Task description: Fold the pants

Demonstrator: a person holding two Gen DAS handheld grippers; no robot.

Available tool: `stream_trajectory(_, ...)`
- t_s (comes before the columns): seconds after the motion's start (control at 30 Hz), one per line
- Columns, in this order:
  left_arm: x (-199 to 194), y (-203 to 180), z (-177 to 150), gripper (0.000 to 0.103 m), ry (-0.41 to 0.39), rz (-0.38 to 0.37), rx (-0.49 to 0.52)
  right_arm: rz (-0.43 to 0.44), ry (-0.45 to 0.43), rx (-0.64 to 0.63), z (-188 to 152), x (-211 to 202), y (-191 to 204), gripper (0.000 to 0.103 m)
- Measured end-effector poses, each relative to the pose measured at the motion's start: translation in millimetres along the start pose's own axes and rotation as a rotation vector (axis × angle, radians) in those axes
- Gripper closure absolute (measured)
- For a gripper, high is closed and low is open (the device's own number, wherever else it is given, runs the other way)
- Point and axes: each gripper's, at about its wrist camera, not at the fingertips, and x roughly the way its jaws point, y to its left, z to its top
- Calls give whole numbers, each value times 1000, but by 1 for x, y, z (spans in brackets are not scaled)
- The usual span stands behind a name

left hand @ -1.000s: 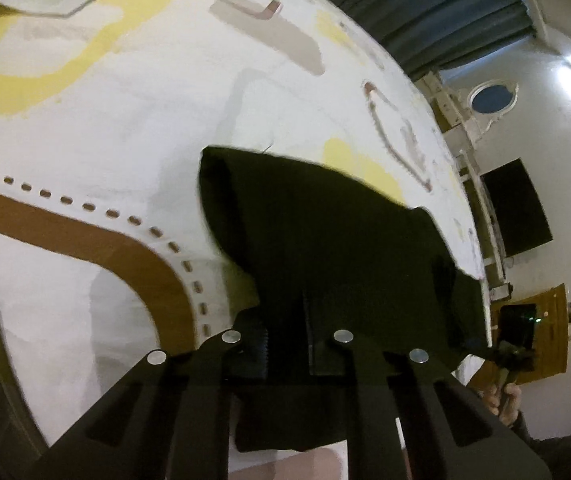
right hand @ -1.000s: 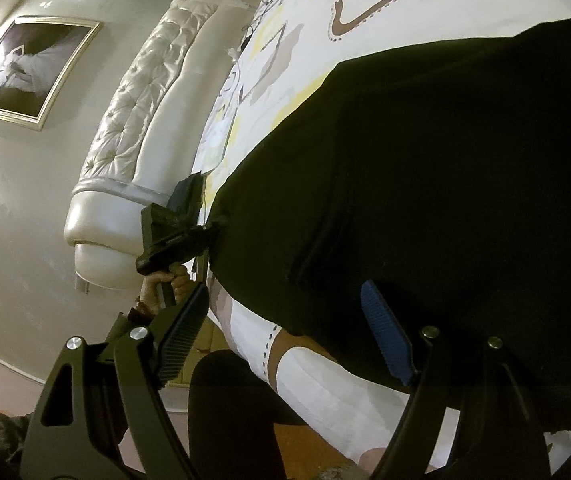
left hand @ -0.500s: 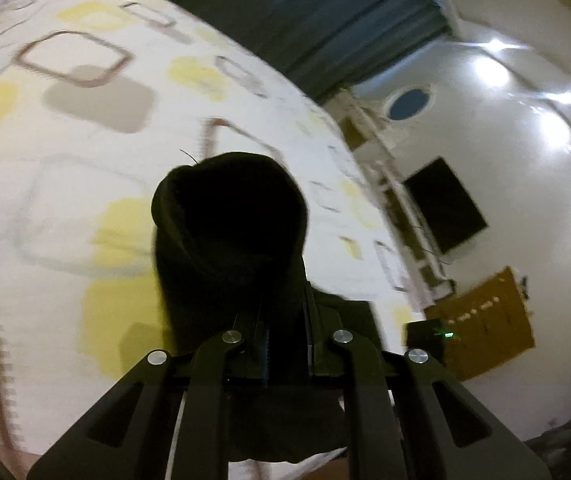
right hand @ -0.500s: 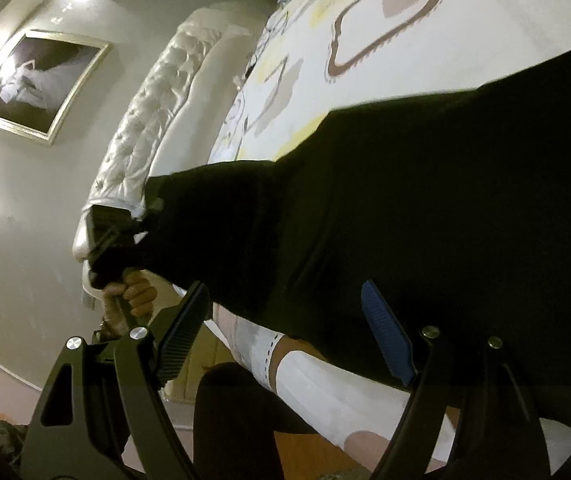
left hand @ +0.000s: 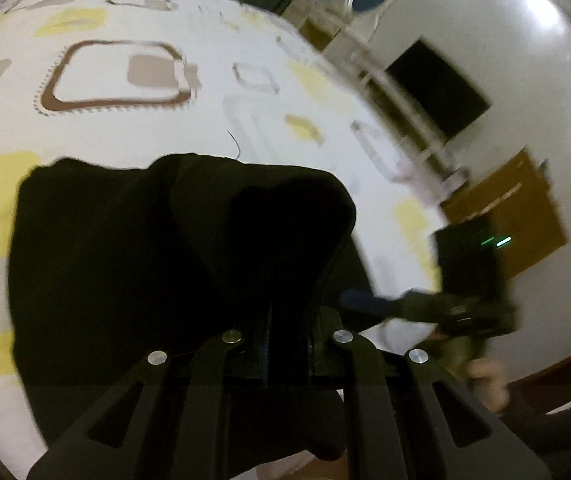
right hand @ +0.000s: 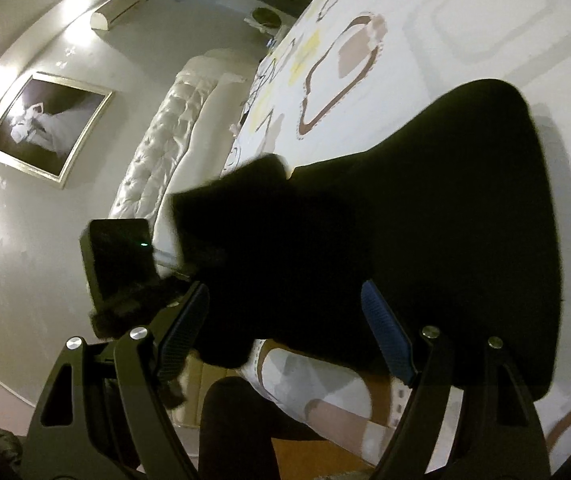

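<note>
Black pants lie spread on the patterned bedsheet. My left gripper is shut on one end of them, and the lifted cloth humps up over its fingers. In the right wrist view that held end hangs doubled above the rest of the pants, with the left gripper at its near edge. My right gripper stands open just above the pants near the bed's edge, nothing between its blue pads. In the left wrist view the right gripper shows blurred, close to the right.
The bedsheet stretches far beyond the pants. A tufted headboard and a framed picture are at the left. A dark screen hangs on the far wall. The person's leg stands against the bed's edge.
My left gripper has swung the held end of the pants across the bed toward the right gripper, doubling the cloth over. The right gripper shifted a little and stayed open.
</note>
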Motion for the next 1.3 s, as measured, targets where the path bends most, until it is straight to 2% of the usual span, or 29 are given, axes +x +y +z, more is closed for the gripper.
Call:
stream_trajectory(0.1, 25, -8, 5, 89, 23, 64, 22, -7, -5, 8, 4, -9, -7, 24)
stream_trajectory(0.2, 31, -16, 16, 88, 23, 105, 56, -20, -29, 21, 7, -19, -13, 21)
stream_trajectory(0.23, 32, -18, 19, 87, 24, 103, 60, -30, -40, 32, 9, -23, -18, 14)
stream_trajectory(0.27, 36, -18, 23, 87, 25, 90, 58, -37, -48, 41, 9, -23, -19, 12)
stream_trajectory(0.33, 42, -24, 30, 87, 23, 26, 42, -31, -52, 68, 10, -25, -29, 12)
stream_trajectory(0.43, 46, -40, 37, 87, 11, 18, 65, -25, -57, 90, 11, -26, -38, 12)
stream_trajectory(0.53, 35, -42, 40, 87, -15, 15, 81, -25, -55, 102, 12, -24, -41, 12)
stream_trajectory(0.6, 25, -35, 40, 85, -26, 41, 74, -36, -49, 93, 14, -23, -40, 12)
stream_trajectory(0.77, -20, 12, 24, 84, -78, 170, 54, -68, -53, 49, 26, -18, -32, 12)
stream_trajectory(0.8, -27, 20, 21, 82, -81, 183, 47, -73, -56, 37, 29, -18, -30, 12)
stream_trajectory(0.83, -35, 33, 15, 72, -89, 207, 40, -81, -51, 28, 31, -16, -29, 12)
stream_trajectory(0.9, -47, 51, 4, 58, -109, 269, 35, -100, -34, 16, 37, -9, -29, 12)
stream_trajectory(0.97, -57, 71, -7, 56, -115, 304, 19, -143, -8, -1, 43, 2, -31, 12)
stream_trajectory(1.0, -61, 78, -12, 51, -119, 322, 4, -157, -2, -11, 44, 6, -30, 12)
stream_trajectory(1.03, -65, 88, -17, 39, -133, 343, -19, -175, 6, -29, 47, 11, -27, 12)
stream_trajectory(1.07, -69, 94, -21, 34, -149, 356, -33, -189, 13, -44, 48, 15, -25, 12)
stream_trajectory(1.23, -81, 121, -41, 27, -203, 396, -102, -251, 54, -96, 52, 35, -14, 12)
stream_trajectory(1.3, -80, 128, -45, 25, -208, 387, -122, -282, 75, -116, 53, 45, -11, 12)
